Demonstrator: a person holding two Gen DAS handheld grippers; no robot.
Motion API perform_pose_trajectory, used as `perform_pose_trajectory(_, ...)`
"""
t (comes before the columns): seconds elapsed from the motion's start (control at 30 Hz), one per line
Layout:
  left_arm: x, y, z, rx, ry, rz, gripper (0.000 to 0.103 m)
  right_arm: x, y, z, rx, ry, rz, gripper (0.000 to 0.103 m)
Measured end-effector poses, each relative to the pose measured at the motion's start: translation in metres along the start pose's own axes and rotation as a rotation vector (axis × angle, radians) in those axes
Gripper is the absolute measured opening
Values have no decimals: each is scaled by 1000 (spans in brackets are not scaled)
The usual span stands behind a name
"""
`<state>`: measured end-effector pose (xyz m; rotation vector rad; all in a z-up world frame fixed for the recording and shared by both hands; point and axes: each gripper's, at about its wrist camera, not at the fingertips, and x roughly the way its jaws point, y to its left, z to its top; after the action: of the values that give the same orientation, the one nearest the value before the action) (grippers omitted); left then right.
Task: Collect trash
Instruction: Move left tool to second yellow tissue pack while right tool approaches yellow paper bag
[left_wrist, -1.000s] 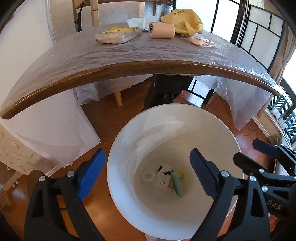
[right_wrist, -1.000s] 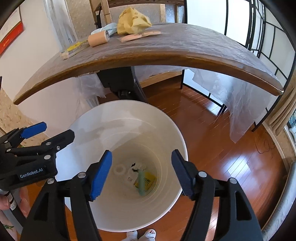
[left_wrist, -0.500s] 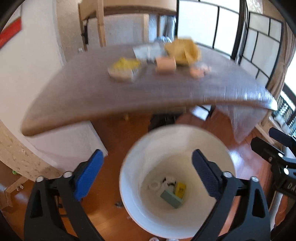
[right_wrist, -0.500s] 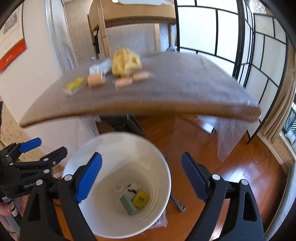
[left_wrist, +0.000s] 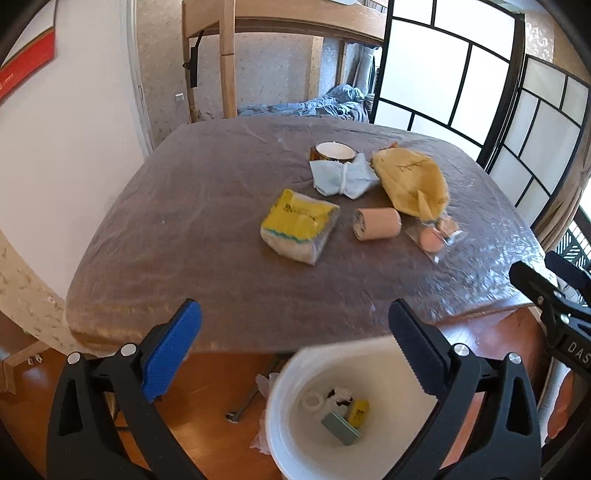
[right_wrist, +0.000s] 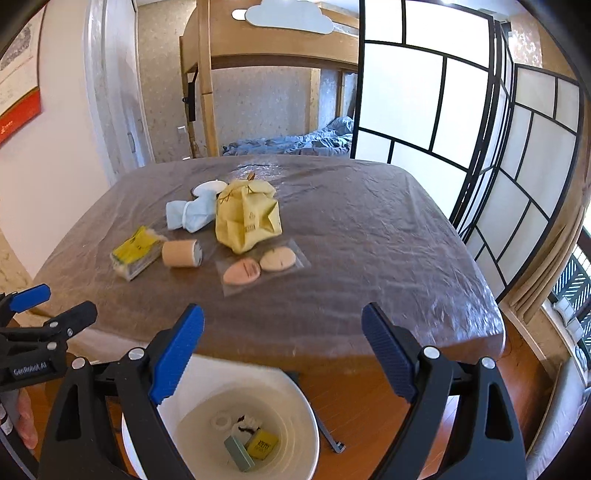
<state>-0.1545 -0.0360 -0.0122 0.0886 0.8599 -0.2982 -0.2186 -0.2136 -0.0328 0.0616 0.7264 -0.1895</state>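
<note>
Having risen from bin (left_wrist: 295, 435) to tabletop (left_wrist: 207, 258) view, left gripper (left_wrist: 295, 347) and right gripper (right_wrist: 282, 354) gaping, empty

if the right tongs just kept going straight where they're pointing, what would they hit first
Probably the plastic-covered table, near its front edge; the right tongs are open and empty. The clear packet of pads lies farther in. Depth is hard to judge.

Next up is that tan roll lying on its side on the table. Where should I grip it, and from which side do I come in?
Grip the tan roll across its curved middle, coming from above with the open left gripper, fingers on its near and far sides. It lies on its side, flat ends facing the yellow packet and the clear bag of pads, so the ends are probably too crowded.
</note>
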Motion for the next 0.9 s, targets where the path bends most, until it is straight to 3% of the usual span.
perform_pose_trajectory(0.4, 58, 16, 31, 82, 42, -33, 101, 55, 12, 40, 22, 13, -34, 85)
perform_pose_trajectory(0.73, 84, 0, 41, 135, 34, -34, 101, 103, 21, 67, -22, 51, -22, 78)
perform_pose_trajectory(0.9, 88, 10, 38, 132, 25, -40, 101, 120, 27, 73, -32, 71, -5, 77)
